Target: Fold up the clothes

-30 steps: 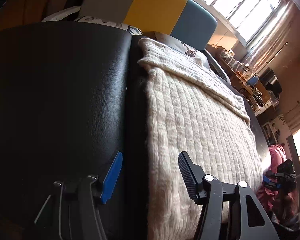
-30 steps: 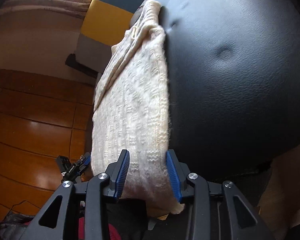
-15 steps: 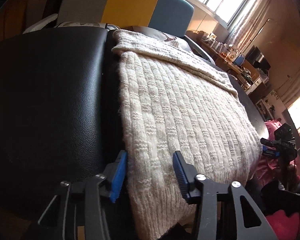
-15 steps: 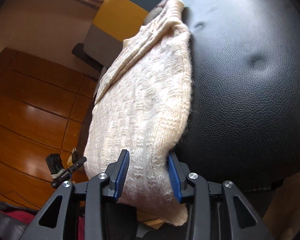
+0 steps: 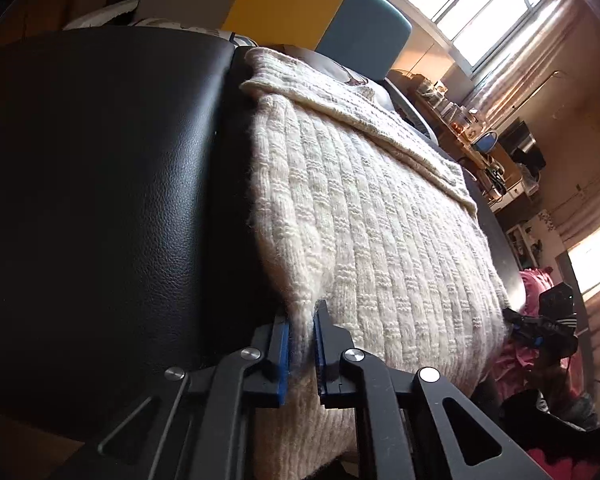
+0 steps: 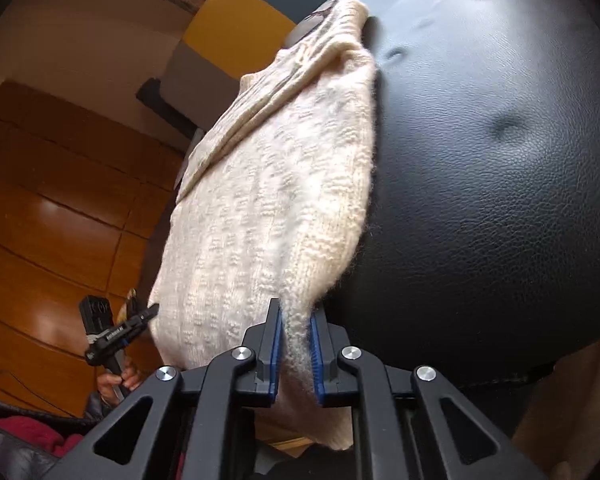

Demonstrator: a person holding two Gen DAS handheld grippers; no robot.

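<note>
Both tongs (image 5: 301, 344) (image 6: 294, 350) pinch the sweater (image 5: 380, 240) hem, its edge hidden.

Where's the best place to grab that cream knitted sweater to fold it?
By its near hem corners, from the front edge: the sweater lies flat on the black cushion, hem overhanging. The left gripper and right gripper each pinch a corner there.

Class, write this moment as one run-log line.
task: fold clothes | left gripper: shut on sweater | right gripper: shut on sweater | sweater on black cushion

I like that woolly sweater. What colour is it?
Cream sweater, best seen in the left wrist view.
</note>
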